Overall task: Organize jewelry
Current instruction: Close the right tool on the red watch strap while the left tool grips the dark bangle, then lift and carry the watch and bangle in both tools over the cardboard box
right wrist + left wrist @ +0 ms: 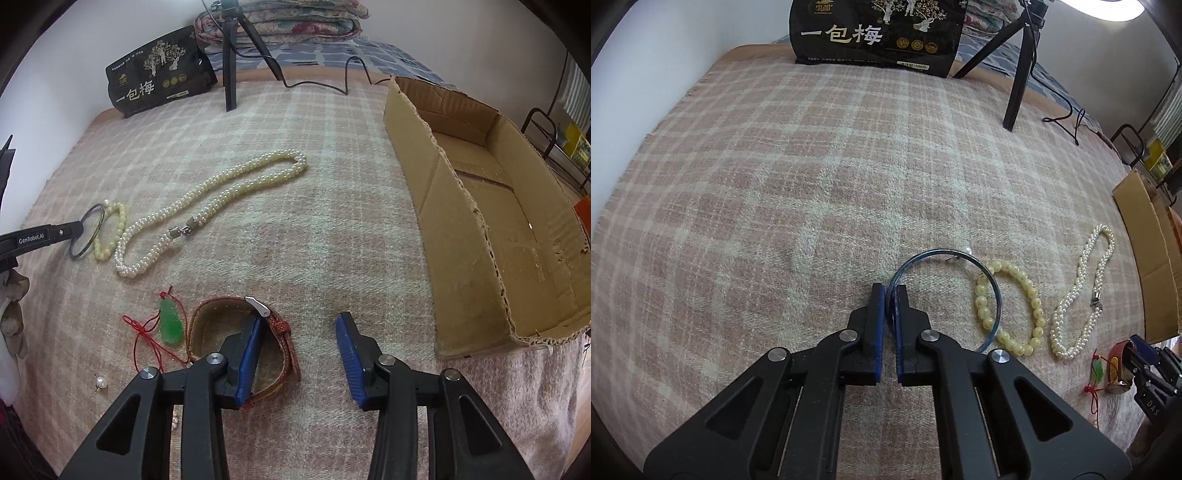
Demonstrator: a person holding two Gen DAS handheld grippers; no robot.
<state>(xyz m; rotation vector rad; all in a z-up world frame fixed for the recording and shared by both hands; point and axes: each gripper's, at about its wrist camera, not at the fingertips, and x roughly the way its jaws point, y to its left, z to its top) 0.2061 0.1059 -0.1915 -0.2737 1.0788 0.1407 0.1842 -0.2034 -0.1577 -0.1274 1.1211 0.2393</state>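
Note:
My left gripper (891, 295) is shut on a thin blue bangle (991, 284), which rests partly over a cream bead bracelet (1030, 291). A twisted pearl necklace (1082, 291) lies right of it, also in the right wrist view (221, 195). My right gripper (301, 325) is open; its left finger (251, 343) stands inside the loop of a red watch strap (286, 332). A green jade pendant (170, 321) on red cord lies left of the strap. An open cardboard box (424, 177) sits at the right.
A black snack bag (155, 74) and a black tripod (231, 66) with its cable stand at the back of the plaid blanket (314, 240). Folded quilts (280, 22) lie behind. Loose pearl earrings (100, 382) lie near the front left.

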